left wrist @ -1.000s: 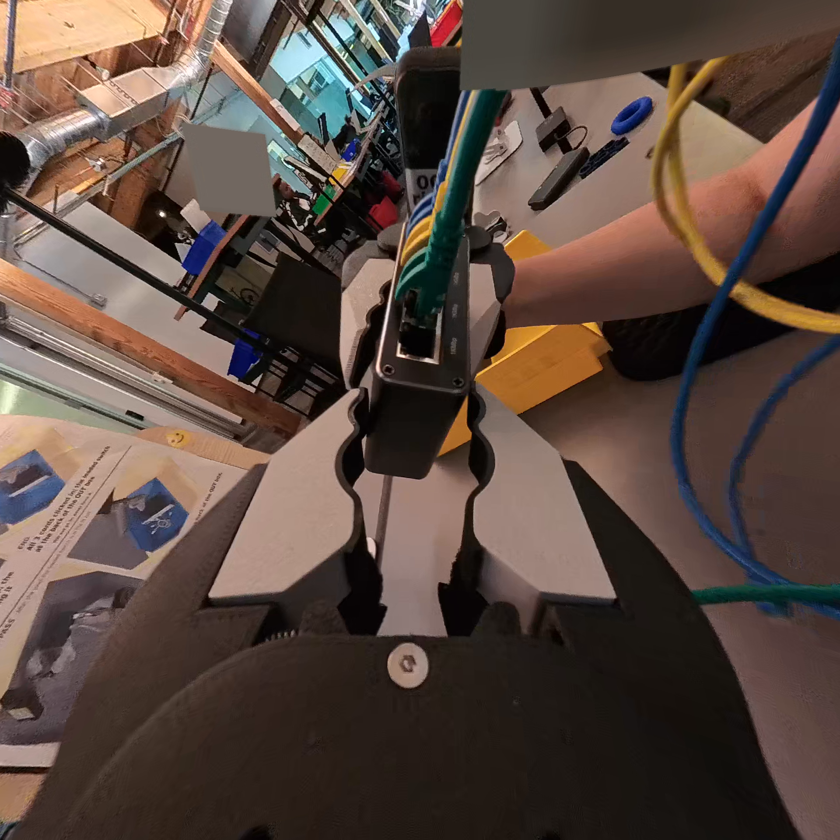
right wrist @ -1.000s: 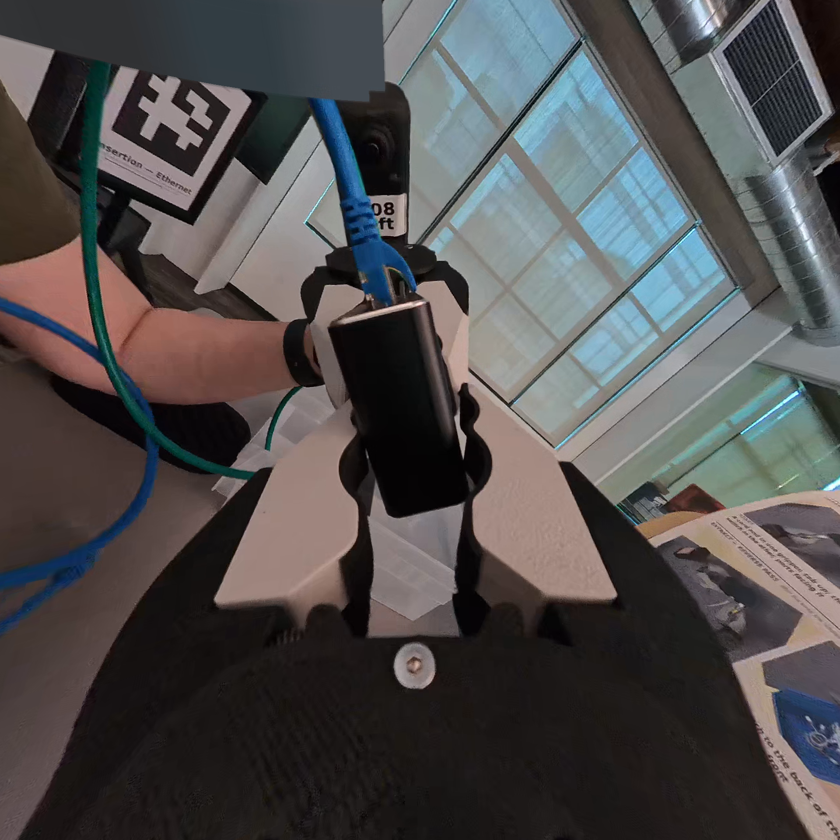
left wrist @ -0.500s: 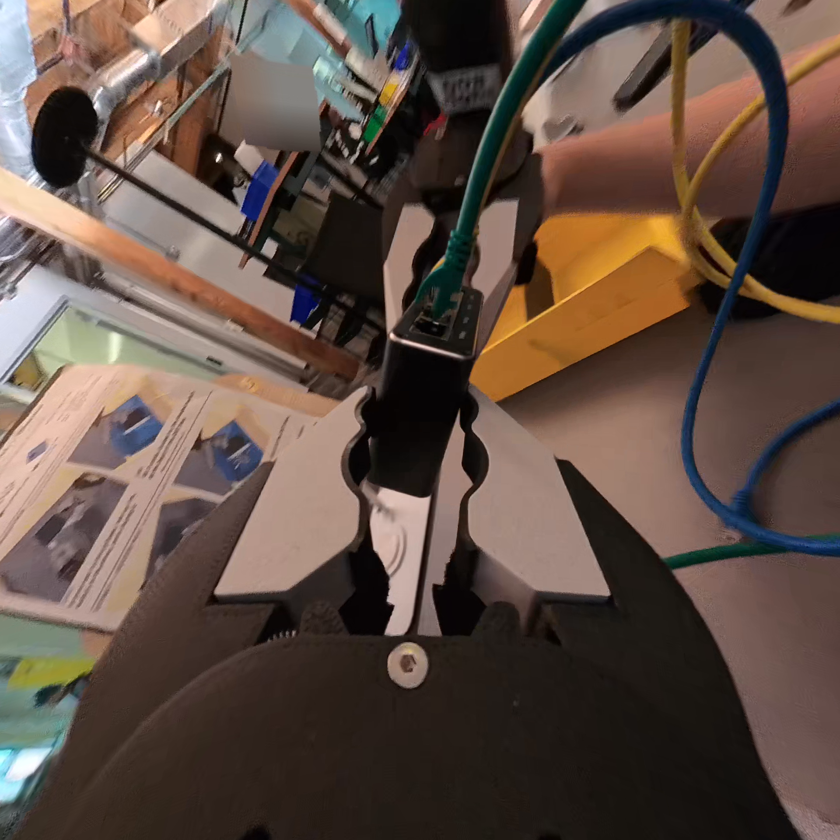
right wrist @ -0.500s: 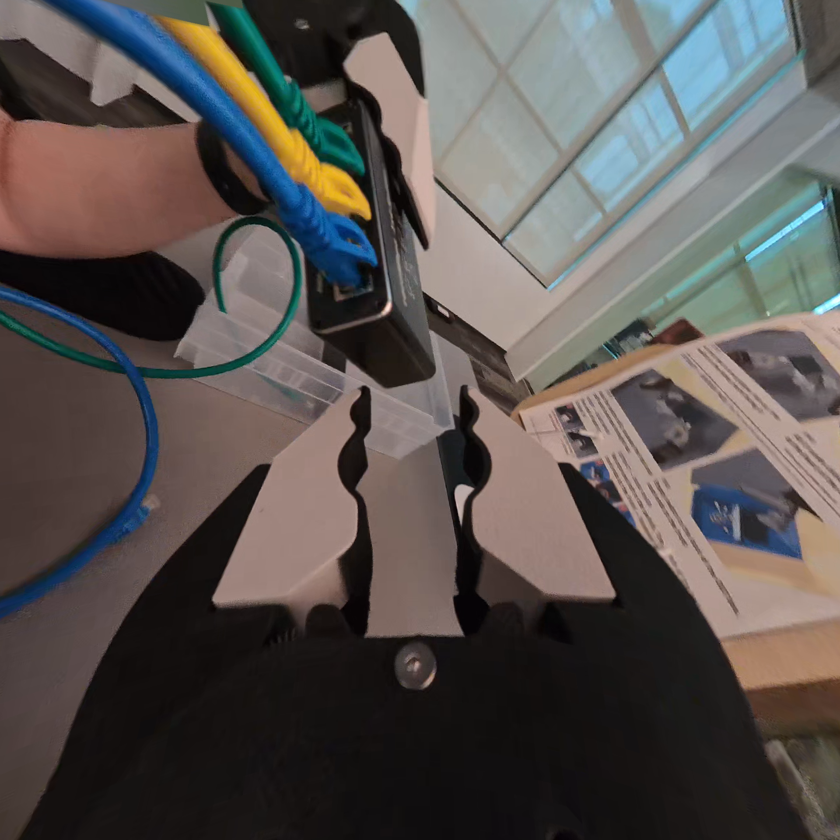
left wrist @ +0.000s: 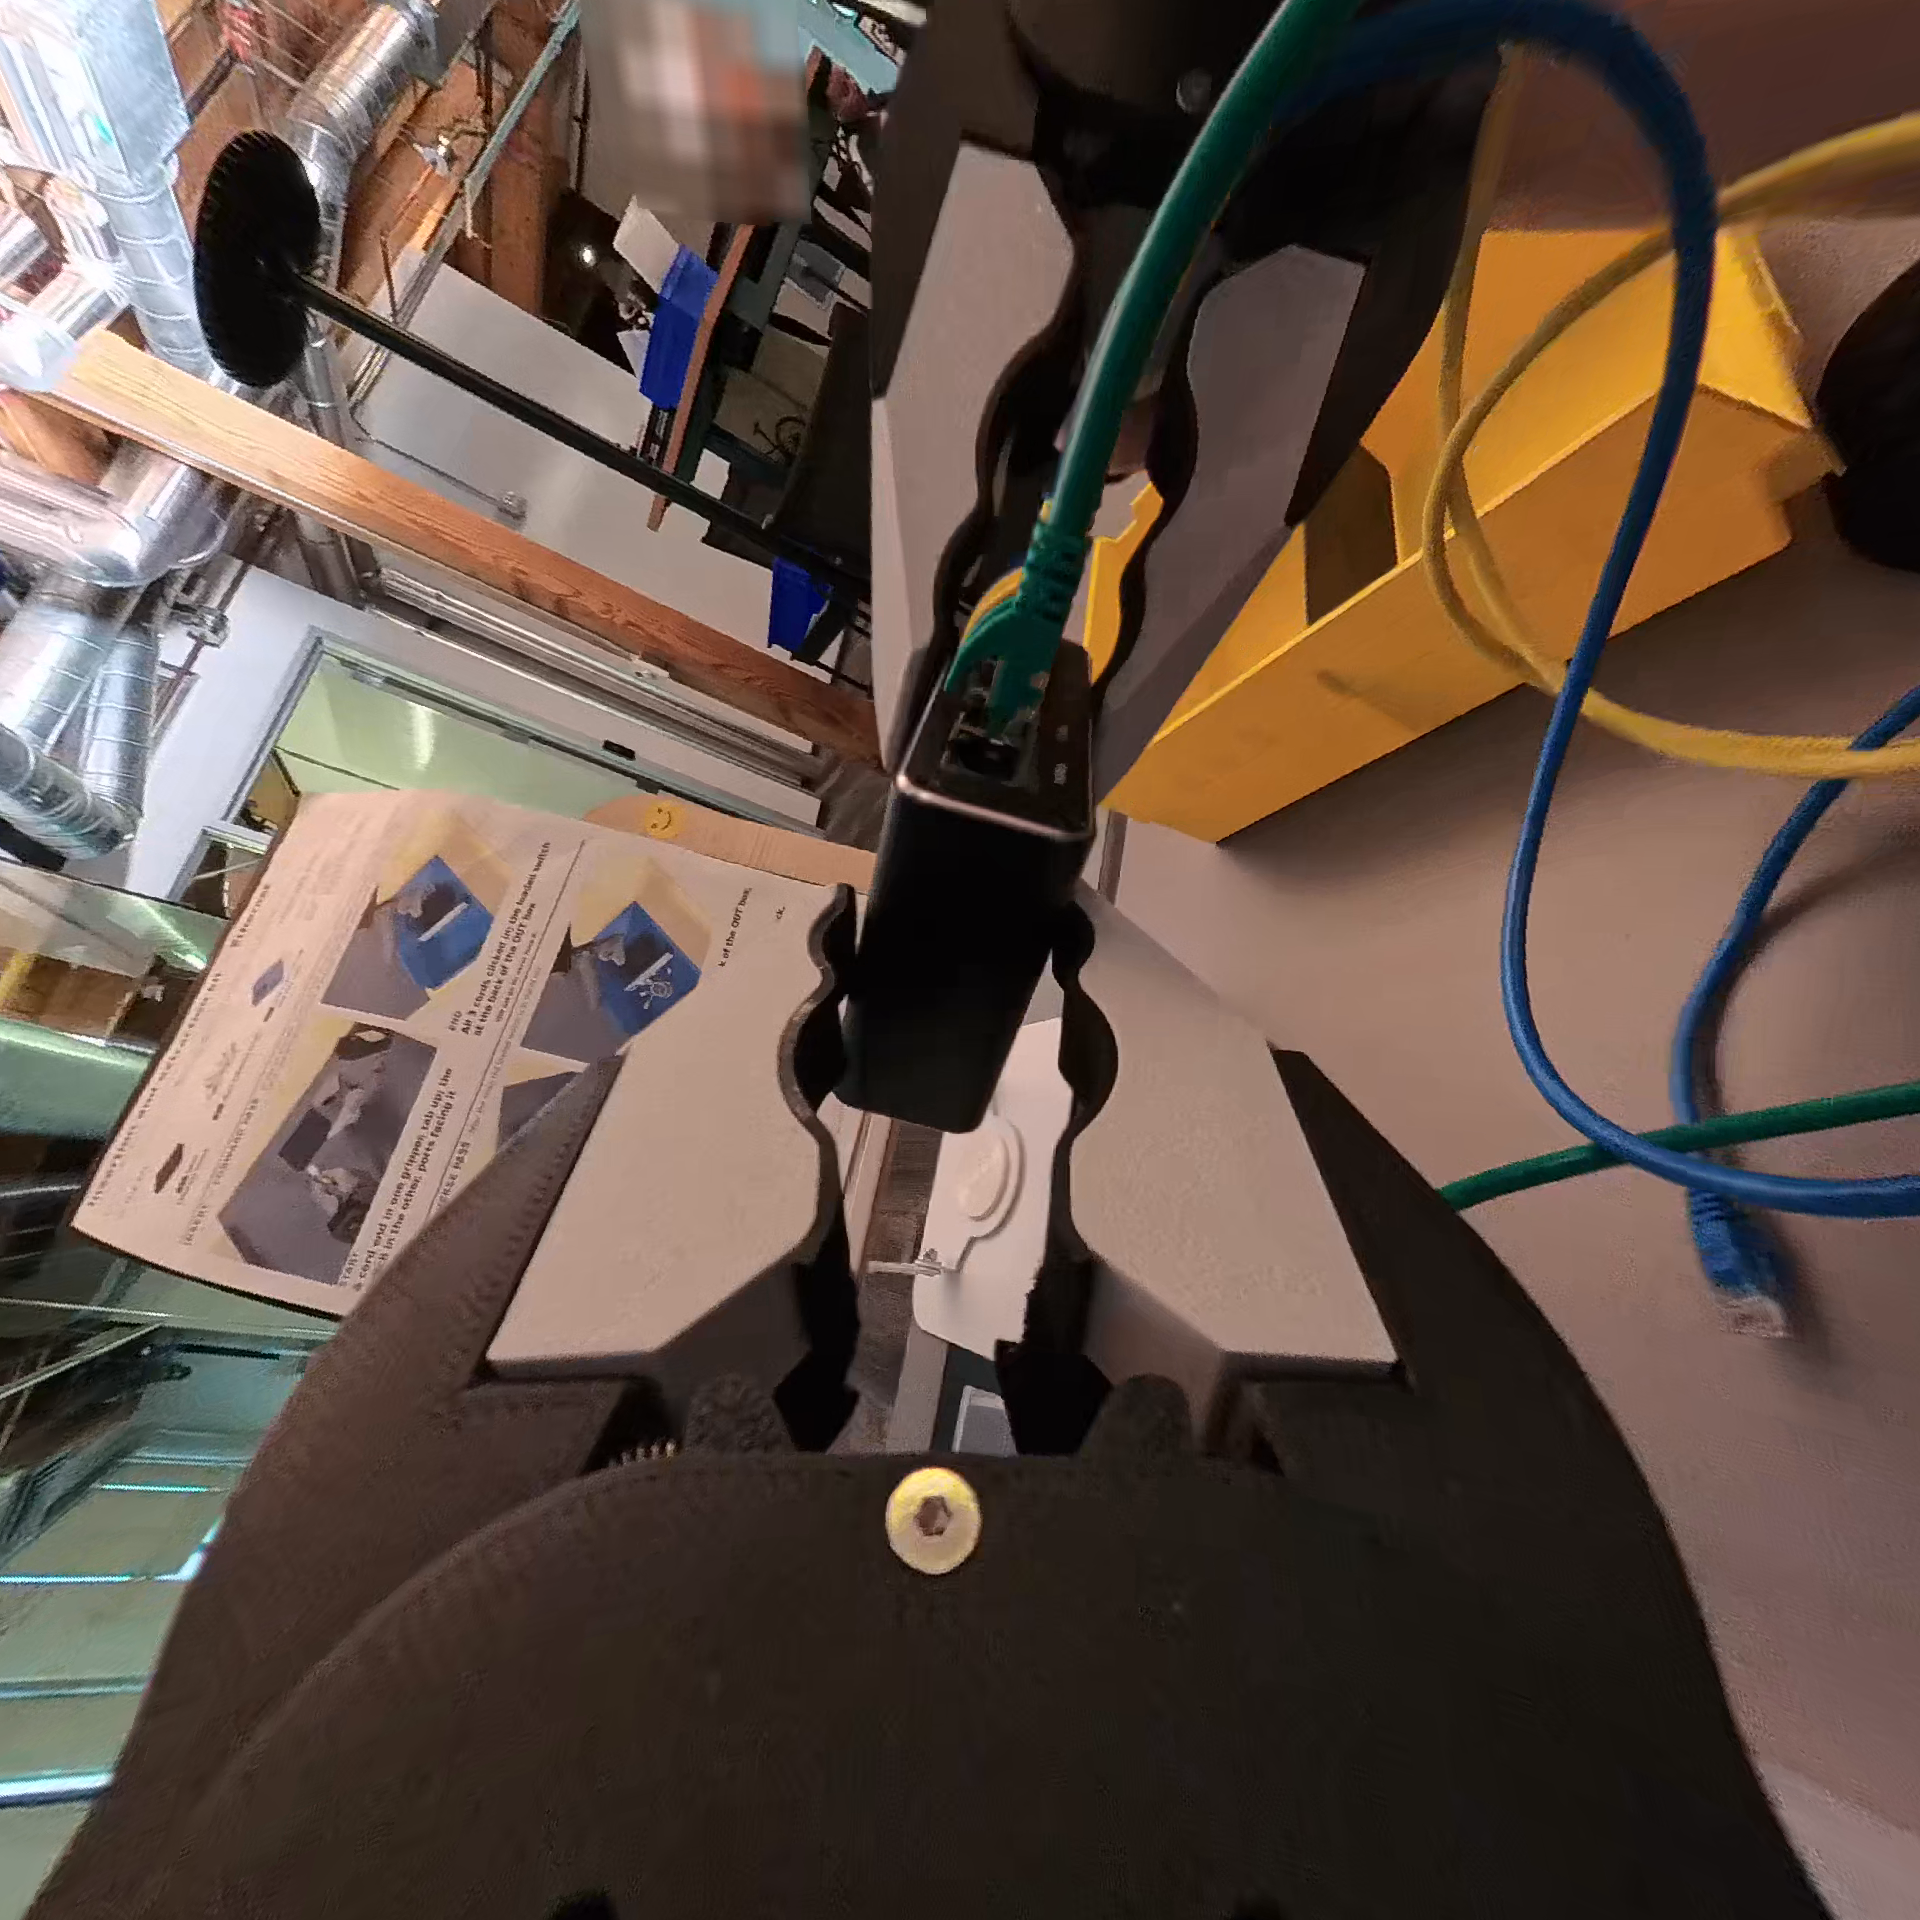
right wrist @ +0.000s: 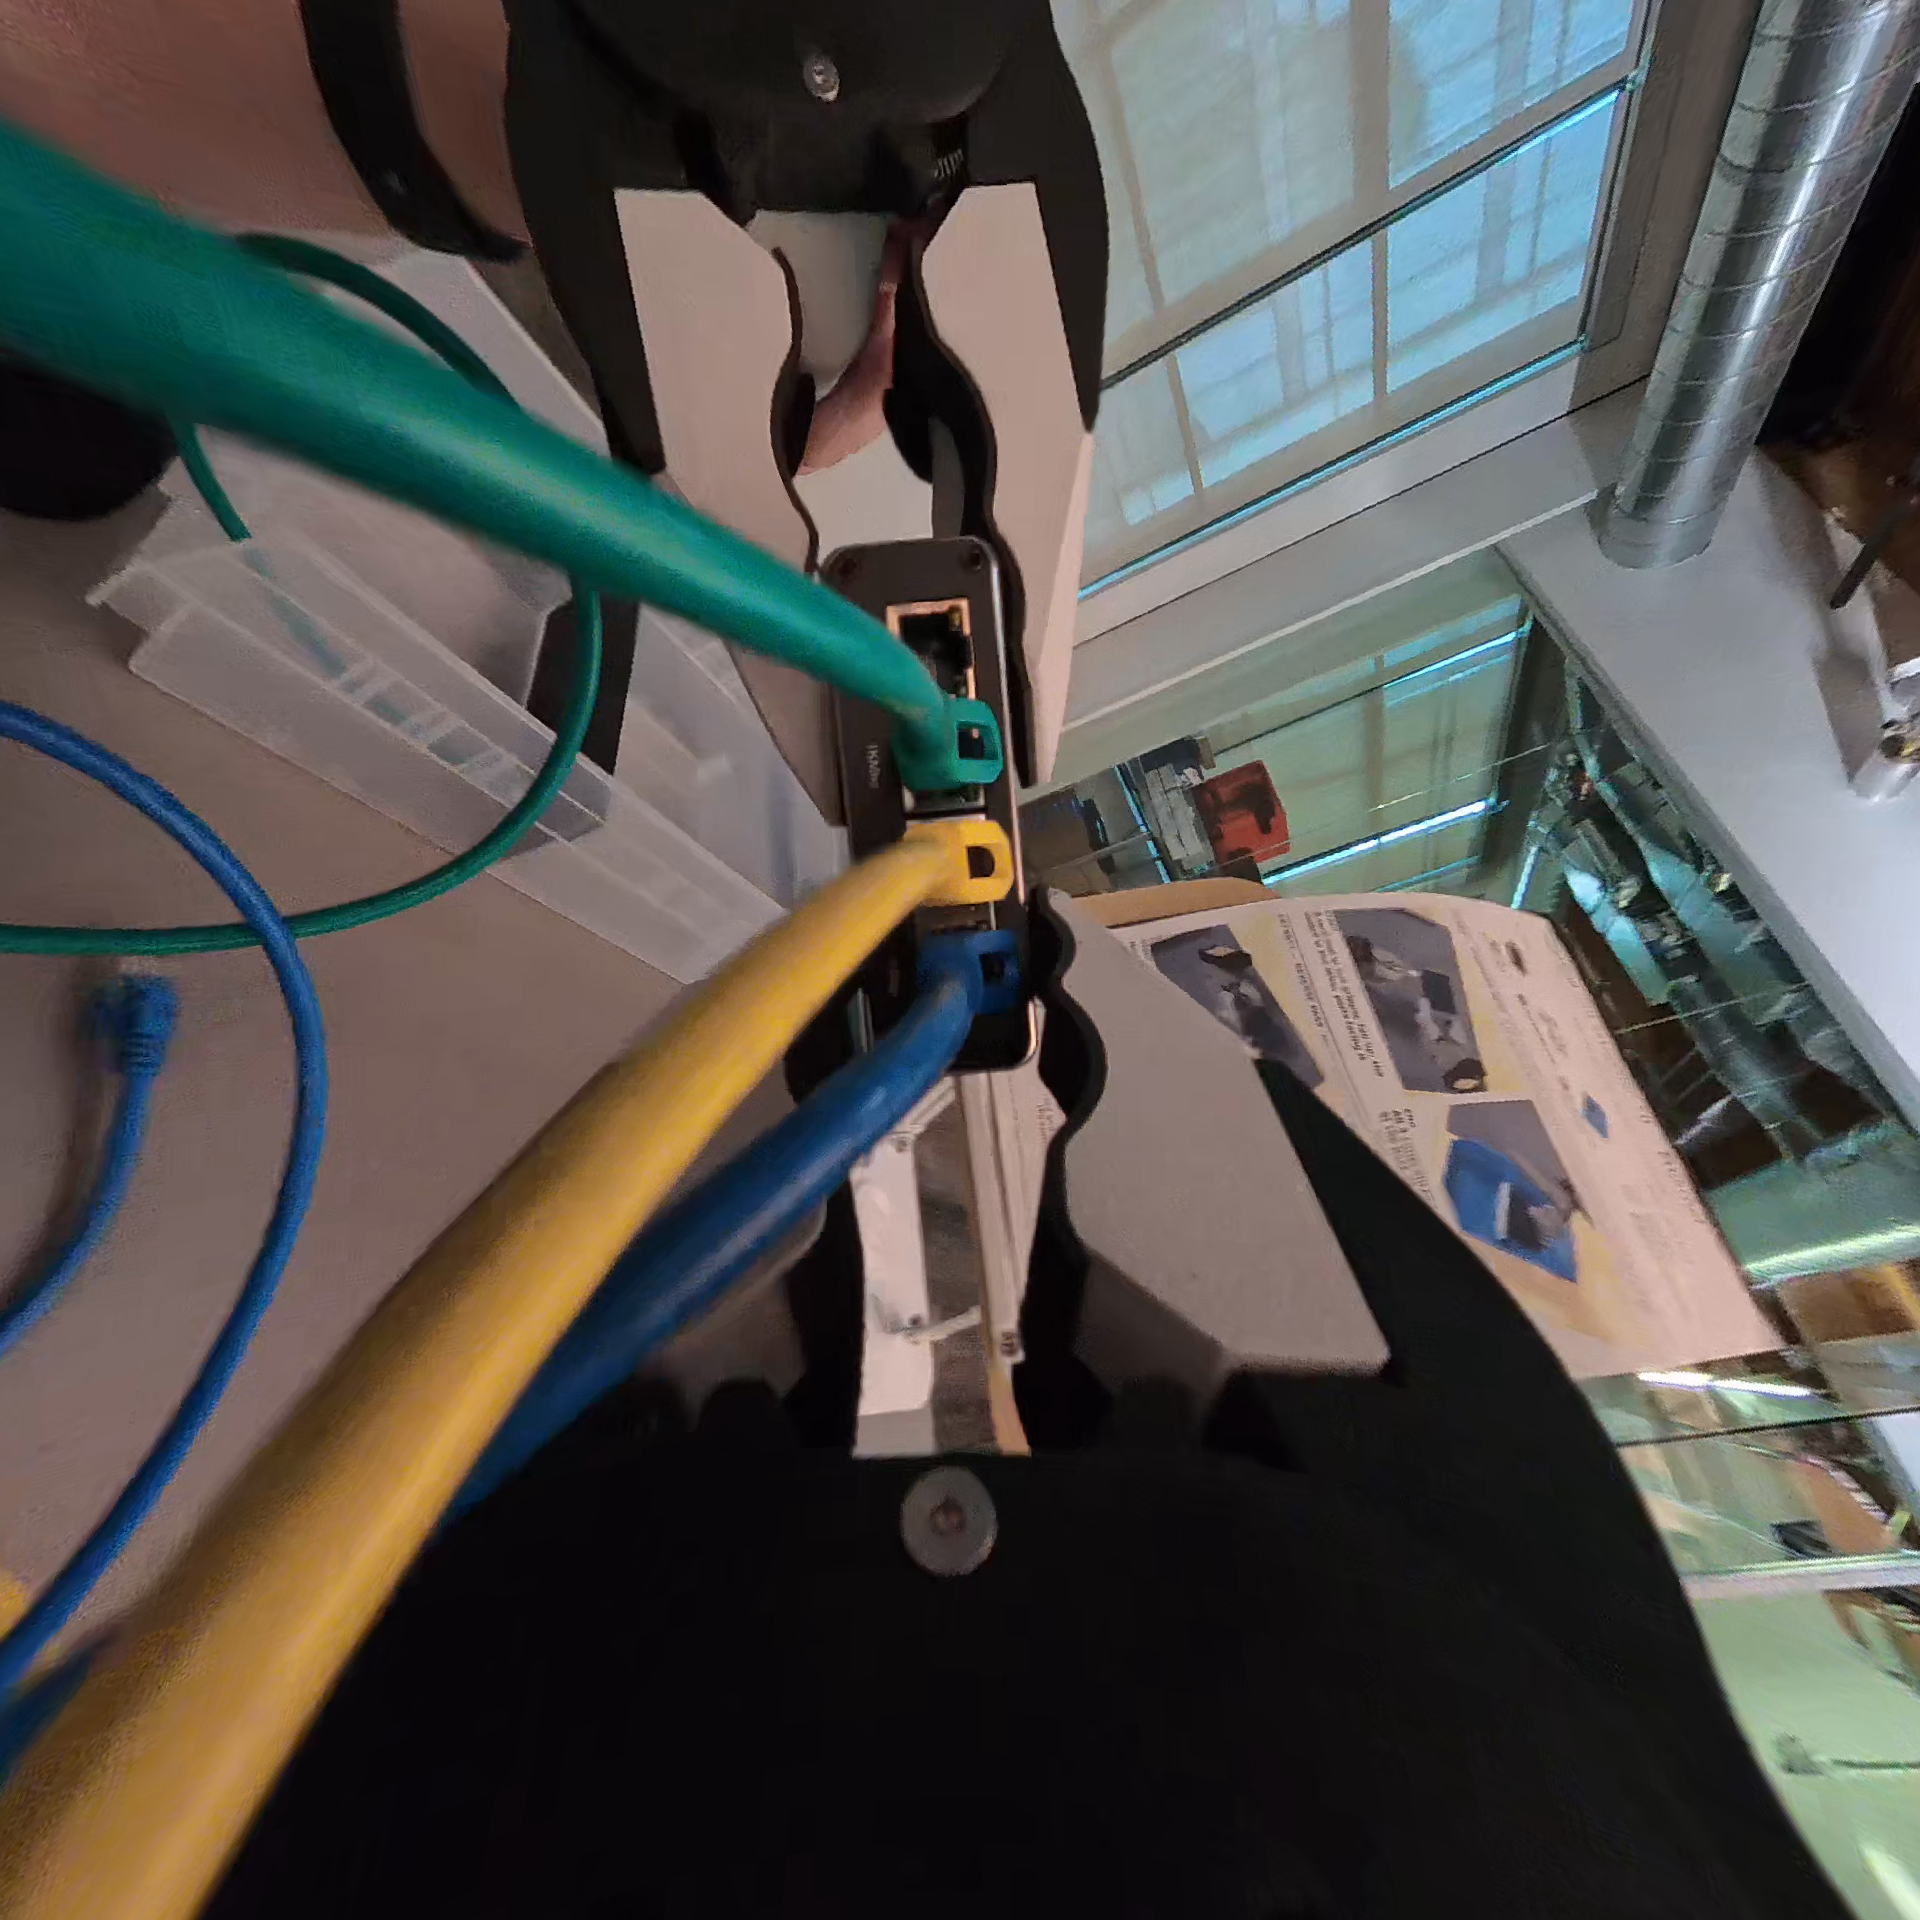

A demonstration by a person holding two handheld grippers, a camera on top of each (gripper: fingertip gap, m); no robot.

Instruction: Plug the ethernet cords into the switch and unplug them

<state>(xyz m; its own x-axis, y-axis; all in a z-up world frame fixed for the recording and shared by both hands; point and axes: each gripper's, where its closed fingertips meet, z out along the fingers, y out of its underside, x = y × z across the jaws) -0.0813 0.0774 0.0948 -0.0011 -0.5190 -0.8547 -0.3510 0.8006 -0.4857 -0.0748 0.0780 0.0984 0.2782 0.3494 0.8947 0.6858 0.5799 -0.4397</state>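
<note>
My left gripper [left wrist: 951, 925] is shut on the lower end of the black switch [left wrist: 971, 997] and holds it above the table. In the right wrist view the switch's port face [right wrist: 883, 758] points at the camera, with the green plug [right wrist: 951, 753], yellow plug [right wrist: 966, 862] and blue plug [right wrist: 977, 971] seated in it and one port empty. My right gripper [right wrist: 945, 920] is open, its jaws straddling the cords close to the blue and yellow plugs. Its left finger is hidden behind the cords. The right gripper's fingers [left wrist: 956, 364] also show in the left wrist view.
The blue cord's loose plug [left wrist: 1735, 1262] lies on the grey table [left wrist: 1351, 935]. A yellow bin [left wrist: 1455, 571] stands behind the switch and a clear plastic bin [right wrist: 395, 707] to the left. A printed instruction sheet [left wrist: 416, 1039] lies at the table edge. The tips of both grippers are at nearly the same place.
The right gripper let go of the switch's end, drew back, then closed in on the port face. The left gripper kept hold of the switch and turned it.
</note>
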